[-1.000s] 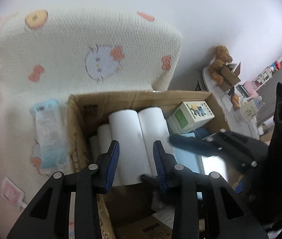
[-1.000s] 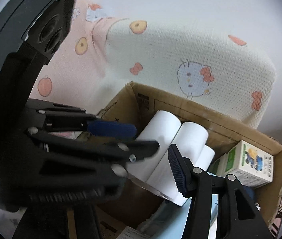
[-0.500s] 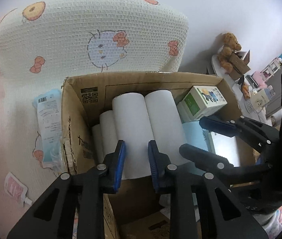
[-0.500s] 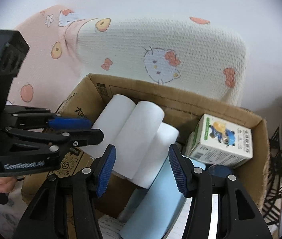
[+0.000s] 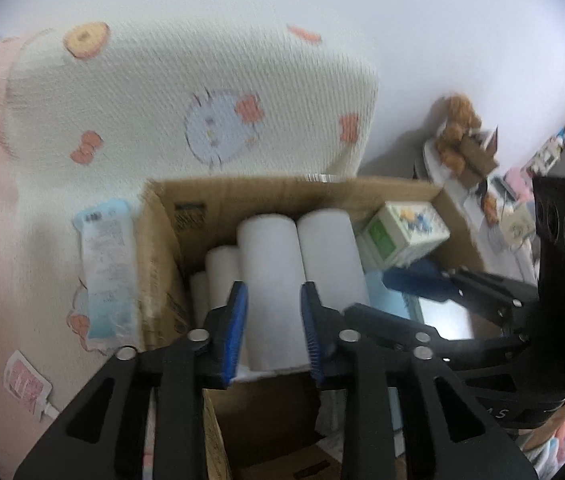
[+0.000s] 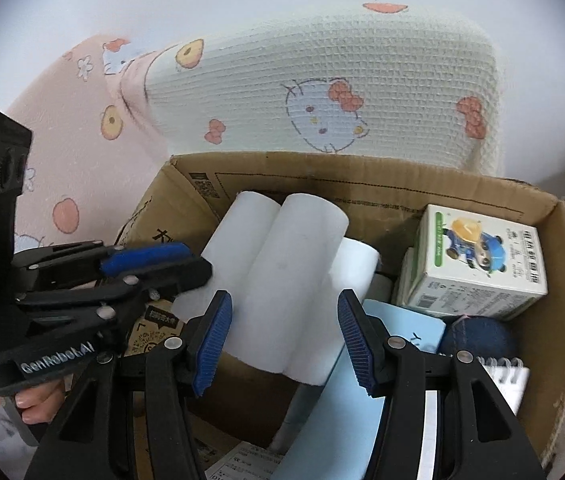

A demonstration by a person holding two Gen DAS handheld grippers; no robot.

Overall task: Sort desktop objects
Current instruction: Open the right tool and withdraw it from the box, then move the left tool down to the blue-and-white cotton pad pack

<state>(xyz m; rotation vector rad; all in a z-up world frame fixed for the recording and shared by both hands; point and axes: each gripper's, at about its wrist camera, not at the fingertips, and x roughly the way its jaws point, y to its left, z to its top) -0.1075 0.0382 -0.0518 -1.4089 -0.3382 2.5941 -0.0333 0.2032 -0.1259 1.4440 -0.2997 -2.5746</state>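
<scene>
Left gripper (image 5: pixel 272 330) jaws reopened over blurred rolls (image 5: pixel 294 264) (ends hidden).

rolls (image 6: pixel 282 264) white | box (image 6: pixel 362 184) brown | pillow (image 6: pixel 322 80) cream, cartoon-cat print

Lower paper rolls (image 5: pixel 218 268) — mostly hidden

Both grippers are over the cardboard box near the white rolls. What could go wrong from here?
1. The left gripper and right gripper hang close together above the same white rolls; they might collide.
2. The rolls lie stacked and touching, so lifting one could shift the others.
3. The green-and-white carton sits tilted in the cardboard box and may tip if nudged.
</scene>
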